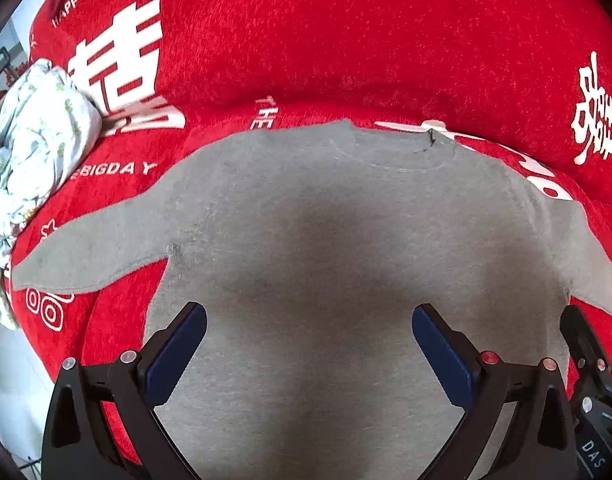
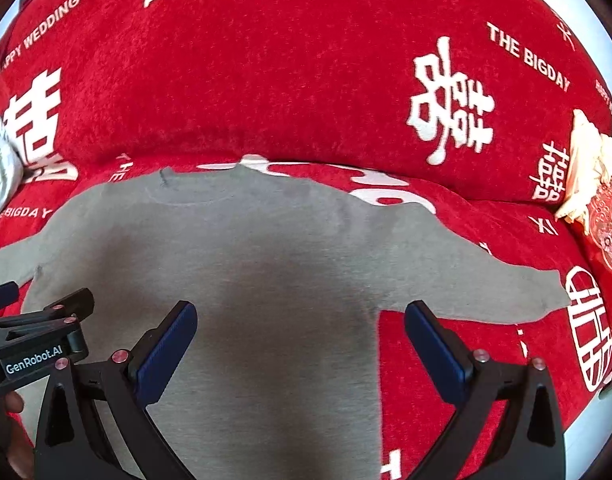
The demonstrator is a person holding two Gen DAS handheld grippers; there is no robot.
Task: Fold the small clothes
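A small grey long-sleeved top point(image 1: 313, 240) lies spread flat on a red cover, collar away from me and both sleeves stretched outward. My left gripper point(image 1: 309, 328) hovers open over its lower body with nothing between the blue pads. My right gripper point(image 2: 301, 324) is open too, above the top point(image 2: 246, 260) at its right side seam, one finger over grey cloth and the other over red fabric. The right gripper's tip point(image 1: 585, 344) shows at the right edge of the left wrist view. The left gripper point(image 2: 42, 320) appears at the left of the right wrist view.
The red cover point(image 1: 345, 40) with white lettering rises into a cushioned back behind the top. A crumpled white floral cloth point(image 1: 34, 152) sits at the far left. A cream cloth point(image 2: 585, 168) and a red patterned item point(image 2: 609, 224) lie at the far right.
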